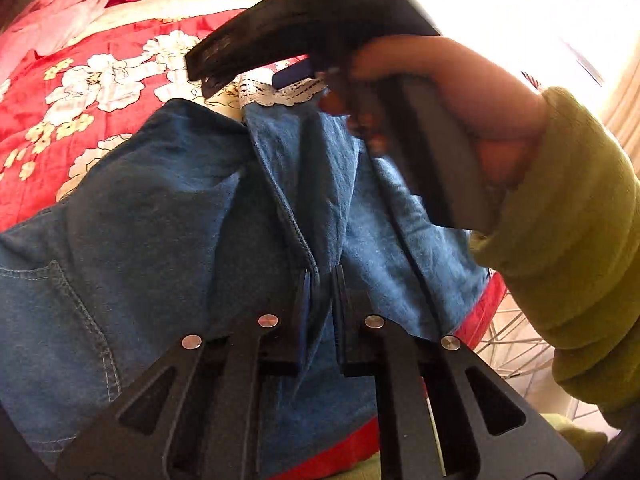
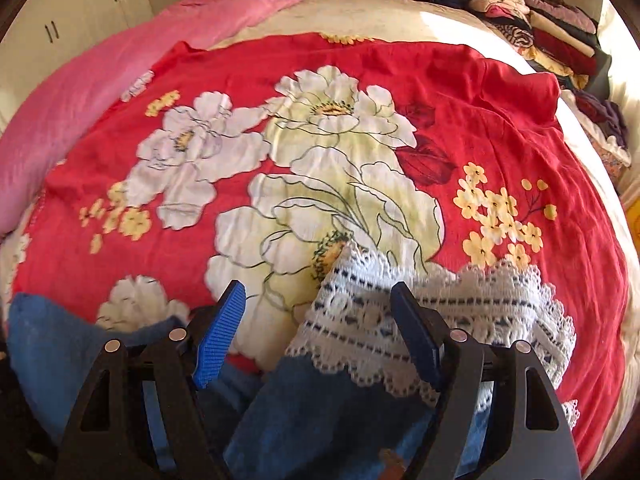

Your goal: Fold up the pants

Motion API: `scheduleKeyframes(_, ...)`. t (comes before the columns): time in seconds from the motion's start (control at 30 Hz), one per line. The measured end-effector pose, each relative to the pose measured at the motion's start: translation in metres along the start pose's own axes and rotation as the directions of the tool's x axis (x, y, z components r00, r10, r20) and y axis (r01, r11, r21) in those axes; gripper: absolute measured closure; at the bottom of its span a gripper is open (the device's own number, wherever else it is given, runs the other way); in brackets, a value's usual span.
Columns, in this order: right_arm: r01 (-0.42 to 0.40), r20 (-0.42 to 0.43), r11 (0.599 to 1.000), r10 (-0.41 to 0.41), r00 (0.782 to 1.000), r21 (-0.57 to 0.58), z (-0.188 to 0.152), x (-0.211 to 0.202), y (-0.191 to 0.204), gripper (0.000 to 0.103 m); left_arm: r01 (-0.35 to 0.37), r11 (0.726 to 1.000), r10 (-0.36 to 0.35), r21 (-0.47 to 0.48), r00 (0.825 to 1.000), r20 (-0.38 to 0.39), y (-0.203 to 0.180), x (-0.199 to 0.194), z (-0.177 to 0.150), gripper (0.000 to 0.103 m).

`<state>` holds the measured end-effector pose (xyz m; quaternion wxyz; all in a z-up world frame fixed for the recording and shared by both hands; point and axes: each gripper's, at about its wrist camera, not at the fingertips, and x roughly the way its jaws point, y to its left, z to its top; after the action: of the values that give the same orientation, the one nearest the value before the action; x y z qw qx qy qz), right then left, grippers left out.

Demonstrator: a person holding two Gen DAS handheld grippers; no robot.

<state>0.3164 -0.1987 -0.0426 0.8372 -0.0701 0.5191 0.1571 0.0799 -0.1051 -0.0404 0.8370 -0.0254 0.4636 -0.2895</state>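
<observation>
Left gripper [image 1: 320, 280] clamped on seam of soft blue denim pants [image 1: 160, 208], spread on red floral bed cover [image 2: 500, 120]. Right gripper [image 2: 316, 308] held wide over white lace hem [image 2: 480, 300]; limp, best gripped there.

Blue denim pants [image 1: 168, 208] with white lace hems [image 2: 460, 320] lie rumpled on the bed.

I count one pair of denim pants [image 1: 168, 216] with two lace-trimmed leg hems [image 2: 452, 320], two grippers, the left gripper [image 1: 320, 284] and the right gripper [image 2: 316, 332], one red floral bedspread [image 2: 480, 92], one pink blanket [image 2: 132, 60], one stack of folded clothes [image 2: 552, 28], and two wardrobe doors [image 2: 72, 12].
</observation>
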Motion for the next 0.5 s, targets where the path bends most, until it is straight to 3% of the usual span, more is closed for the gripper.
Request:
scheduleKeyframes(0.03, 0.021, -0.003, 1.0, -0.021, 1.0, -0.013, 0.0, 0.005, 0.001, 0.036, 0.0, 1.0, 0.0, 0.004, 1.0, 0.001, 0.0, 0.0, -0.001, 0.099)
scheduleKeyframes(0.07, 0.033, -0.007, 0.999, -0.033, 0.999, -0.025, -0.002, 0.009, 0.001, 0.054, 0.0, 1.0, 0.0, 0.006, 1.0, 0.002, -0.001, -0.001, 0.0, 0.099)
scheduleKeyframes(0.17, 0.019, 0.015, 1.0, -0.019, 1.0, 0.0, -0.005, 0.007, -0.012, 0.082, -0.027, 0.999, 0.027, 0.022, 1.0, 0.009, 0.0, -0.003, 0.001, 0.099)
scheduleKeyframes(0.23, -0.036, 0.046, 0.998, 0.034, 0.998, 0.05, -0.009, -0.005, -0.026, 0.093, -0.031, 0.999, 0.031, 0.018, 0.999, 0.011, 0.001, -0.005, -0.001, 0.098)
scheduleKeyframes(0.33, -0.062, 0.121, 0.995, 0.052, 0.991, 0.075, -0.023, -0.037, -0.043, 0.094, -0.049, 0.999, 0.049, 0.02, 0.999, 0.018, 0.004, -0.009, -0.002, 0.095)
scheduleKeyframes(0.5, -0.145, 0.212, 0.975, 0.107, 0.971, 0.171, -0.065, -0.094, -0.081, 0.094, -0.083, 0.996, 0.083, 0.013, 0.996, 0.03, 0.008, -0.013, -0.002, 0.074)
